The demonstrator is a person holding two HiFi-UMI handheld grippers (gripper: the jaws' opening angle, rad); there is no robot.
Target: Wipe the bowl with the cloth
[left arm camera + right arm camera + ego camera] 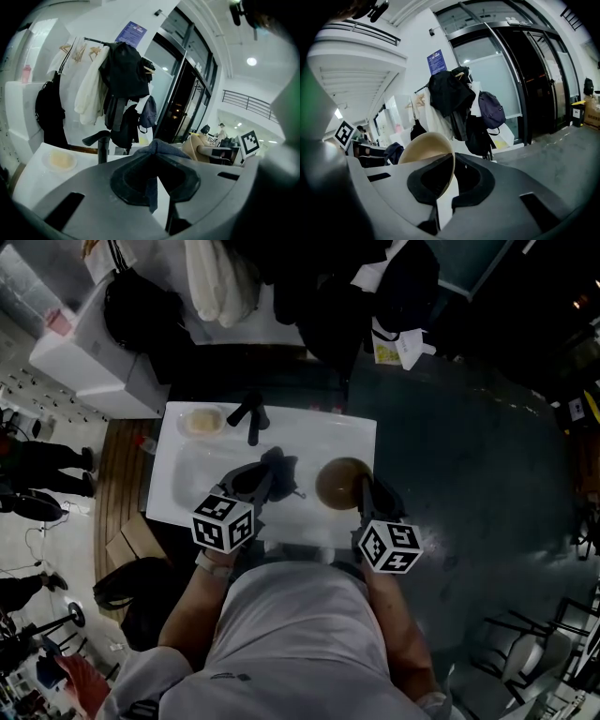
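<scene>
A tan bowl (pixel 339 482) is held up over the white counter, tilted on its side. My right gripper (pixel 365 488) is shut on its rim. In the right gripper view the bowl's (pixel 423 146) edge runs down between the jaws of the right gripper (pixel 451 174). A dark blue-grey cloth (pixel 278 468) is bunched just left of the bowl, and my left gripper (pixel 267 480) is shut on it. The left gripper view shows the cloth (pixel 157 149) pinched at the tips of the left gripper (pixel 156 178), with the bowl (pixel 196 147) close beyond it to the right.
A white counter (pixel 319 437) with a sunken sink basin (pixel 192 479) lies below. A black faucet (pixel 251 415) stands at its back edge, and a small dish (pixel 202 420) with something pale sits at the back left corner. Coats hang on a rack (pixel 119 75) behind.
</scene>
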